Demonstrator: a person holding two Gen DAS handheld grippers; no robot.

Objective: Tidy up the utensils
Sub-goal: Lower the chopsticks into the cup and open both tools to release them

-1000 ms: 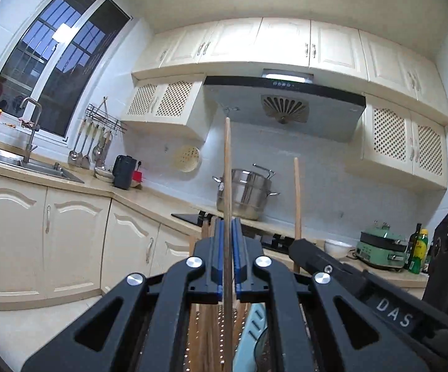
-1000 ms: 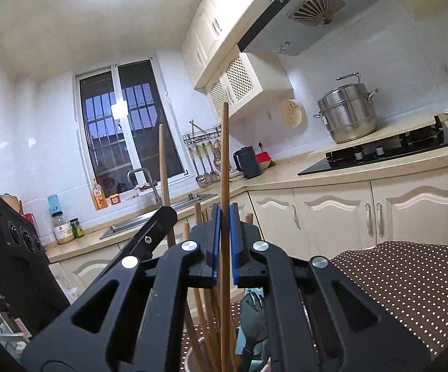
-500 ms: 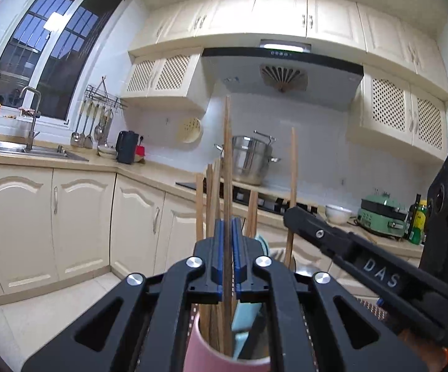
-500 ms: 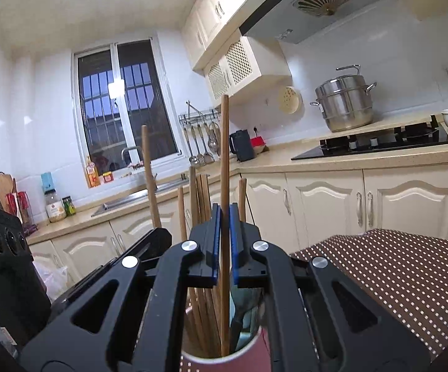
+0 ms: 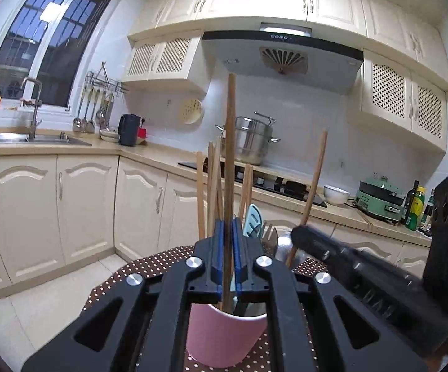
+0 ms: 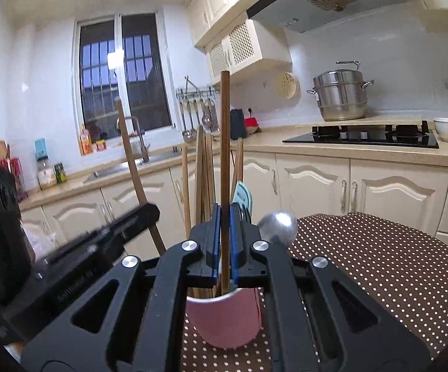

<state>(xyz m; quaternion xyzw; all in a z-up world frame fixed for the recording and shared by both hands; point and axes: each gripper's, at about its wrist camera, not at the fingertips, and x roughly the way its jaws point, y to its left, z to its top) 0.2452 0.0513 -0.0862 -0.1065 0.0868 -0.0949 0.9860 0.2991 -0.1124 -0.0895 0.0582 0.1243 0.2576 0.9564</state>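
Both grippers clamp chopsticks upright over a pink cup [image 5: 227,338] on the polka-dot tablecloth [image 6: 379,257].

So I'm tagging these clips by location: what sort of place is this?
A home kitchen, most likely. A range hood hangs over a gas hob with a steel steamer pot behind it, and a sink with a tap sits under the window, amid cream cabinets.
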